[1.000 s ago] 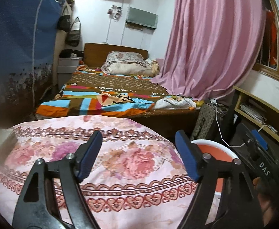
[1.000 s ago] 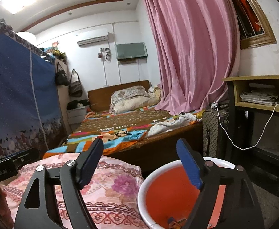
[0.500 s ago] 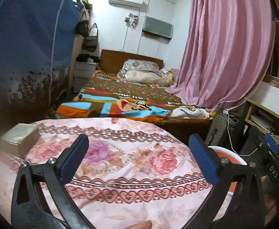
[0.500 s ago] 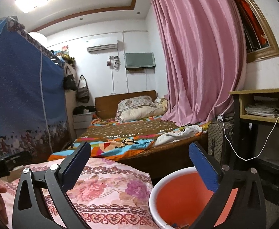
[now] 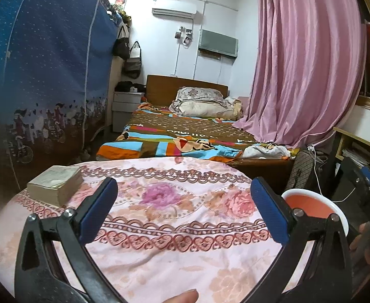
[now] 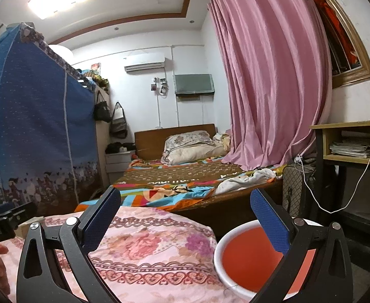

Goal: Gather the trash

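An orange, white-rimmed bin (image 6: pixel 255 257) stands on the floor just beside the round table (image 5: pixel 175 260) with its pink floral cloth; no trash shows on the cloth, so collecting may be nearly done, though the bin's bottom is hidden; the left gripper (image 5: pixel 182 209) and right gripper (image 6: pixel 185 217) hover spread wide and empty; a worn book (image 5: pixel 56 183) lies at the table's far left.

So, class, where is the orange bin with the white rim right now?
The orange bin sits low in the right wrist view, just right of the floral-clothed table and in front of the bed; the left wrist view shows it at lower right.
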Demonstrator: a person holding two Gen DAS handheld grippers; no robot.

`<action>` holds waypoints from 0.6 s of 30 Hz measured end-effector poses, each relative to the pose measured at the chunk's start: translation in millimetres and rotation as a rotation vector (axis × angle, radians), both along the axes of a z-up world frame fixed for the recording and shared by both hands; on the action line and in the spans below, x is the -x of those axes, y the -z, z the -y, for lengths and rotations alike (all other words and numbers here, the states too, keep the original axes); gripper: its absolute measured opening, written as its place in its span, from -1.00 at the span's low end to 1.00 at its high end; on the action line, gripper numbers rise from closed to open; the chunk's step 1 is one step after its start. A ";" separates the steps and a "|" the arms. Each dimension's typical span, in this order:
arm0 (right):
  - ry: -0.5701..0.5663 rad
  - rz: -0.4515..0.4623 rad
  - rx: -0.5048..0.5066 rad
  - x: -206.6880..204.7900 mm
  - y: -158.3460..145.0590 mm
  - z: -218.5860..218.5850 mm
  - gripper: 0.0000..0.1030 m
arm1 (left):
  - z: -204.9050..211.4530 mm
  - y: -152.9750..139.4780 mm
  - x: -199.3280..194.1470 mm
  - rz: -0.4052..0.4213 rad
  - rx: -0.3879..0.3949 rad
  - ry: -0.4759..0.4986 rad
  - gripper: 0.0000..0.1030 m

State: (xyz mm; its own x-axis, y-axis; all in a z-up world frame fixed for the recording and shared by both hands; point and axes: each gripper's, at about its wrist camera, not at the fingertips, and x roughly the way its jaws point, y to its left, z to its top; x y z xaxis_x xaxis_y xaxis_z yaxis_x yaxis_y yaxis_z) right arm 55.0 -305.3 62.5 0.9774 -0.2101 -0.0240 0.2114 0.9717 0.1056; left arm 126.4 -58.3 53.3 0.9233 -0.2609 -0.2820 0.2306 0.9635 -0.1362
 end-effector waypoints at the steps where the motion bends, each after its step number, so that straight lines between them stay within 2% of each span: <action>1: -0.002 0.001 0.000 1.9 0.4 -1.1 1.00 | -1.8 0.3 1.8 0.003 -0.002 -0.003 0.77; 10: 0.000 0.004 -0.010 16.3 4.6 -8.9 1.00 | -7.2 4.9 15.0 0.010 -0.019 -0.008 0.77; 18: 0.021 -0.034 0.005 32.5 20.2 -13.2 1.00 | -3.7 15.7 32.6 0.011 -0.026 0.019 0.77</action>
State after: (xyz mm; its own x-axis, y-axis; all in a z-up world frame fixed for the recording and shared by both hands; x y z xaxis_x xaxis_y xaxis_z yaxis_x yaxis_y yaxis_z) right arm 22.6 -292.0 42.4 0.9713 -0.2312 -0.0562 0.2357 0.9674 0.0931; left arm 93.9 -54.6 37.7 0.9213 -0.2709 -0.2789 0.2499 0.9621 -0.1090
